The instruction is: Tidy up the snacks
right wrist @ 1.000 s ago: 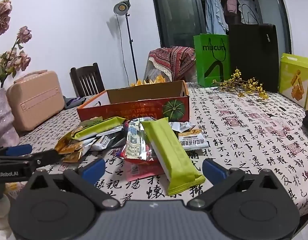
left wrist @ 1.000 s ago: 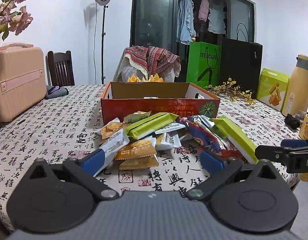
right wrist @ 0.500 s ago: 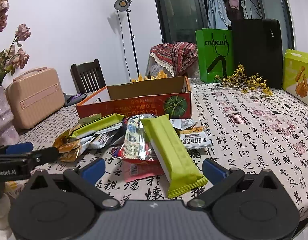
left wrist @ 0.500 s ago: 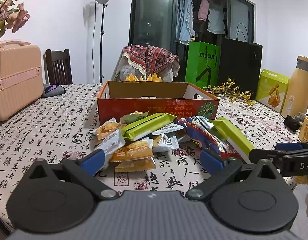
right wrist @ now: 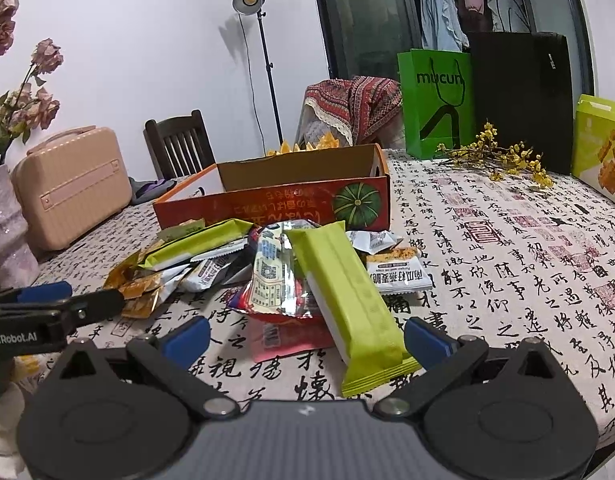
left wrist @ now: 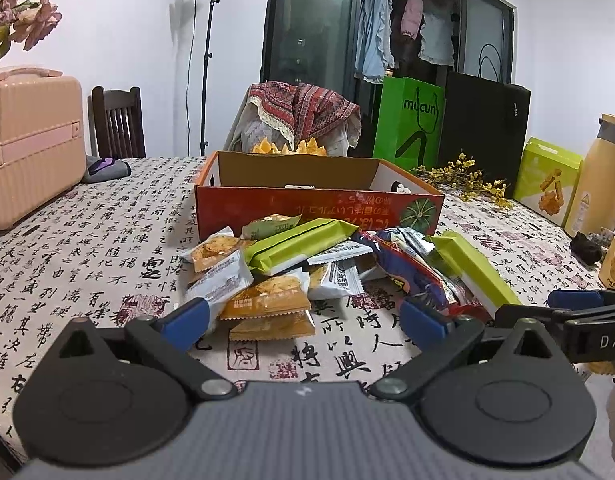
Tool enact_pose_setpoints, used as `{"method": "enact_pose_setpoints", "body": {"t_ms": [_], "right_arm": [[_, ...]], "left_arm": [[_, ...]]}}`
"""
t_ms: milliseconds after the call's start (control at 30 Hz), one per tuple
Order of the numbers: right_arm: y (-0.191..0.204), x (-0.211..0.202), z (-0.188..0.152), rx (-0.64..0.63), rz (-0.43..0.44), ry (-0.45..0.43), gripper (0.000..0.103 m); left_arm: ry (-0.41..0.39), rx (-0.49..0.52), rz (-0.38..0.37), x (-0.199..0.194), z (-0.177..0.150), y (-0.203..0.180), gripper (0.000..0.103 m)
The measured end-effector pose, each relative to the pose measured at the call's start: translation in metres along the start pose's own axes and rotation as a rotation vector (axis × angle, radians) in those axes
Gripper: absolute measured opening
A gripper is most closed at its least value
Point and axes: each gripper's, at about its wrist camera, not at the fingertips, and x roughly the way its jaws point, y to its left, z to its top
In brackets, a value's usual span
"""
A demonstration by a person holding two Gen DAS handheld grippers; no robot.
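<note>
Between right gripper (right wrist: pixel 305 340) fingers, green snack bar (right wrist: pixel 347 300), untouched

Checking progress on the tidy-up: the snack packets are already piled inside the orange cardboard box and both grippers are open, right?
Not quite. In the right wrist view the snack packets lie on the tablecloth in front of the orange cardboard box, not inside. Both grippers, left and right, are open.

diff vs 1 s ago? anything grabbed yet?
Nothing grabbed. Both tongs, left and right, stayed open and empty and eased slightly closer to the snack pile. The snacks and the orange box have not shifted; the green bar still lies between the right tongs' fingers.
</note>
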Motion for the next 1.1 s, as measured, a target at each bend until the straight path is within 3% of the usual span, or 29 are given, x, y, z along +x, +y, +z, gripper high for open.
{"method": "enact_pose_setpoints", "body": {"t_ms": [1100], "right_arm": [[0.0000, 0.0034, 0.0010, -0.002, -0.003, 0.007, 0.103]], "left_arm": [[0.003, -0.012, -0.005, 0.0029, -0.0004, 0.0017, 0.103]]}}
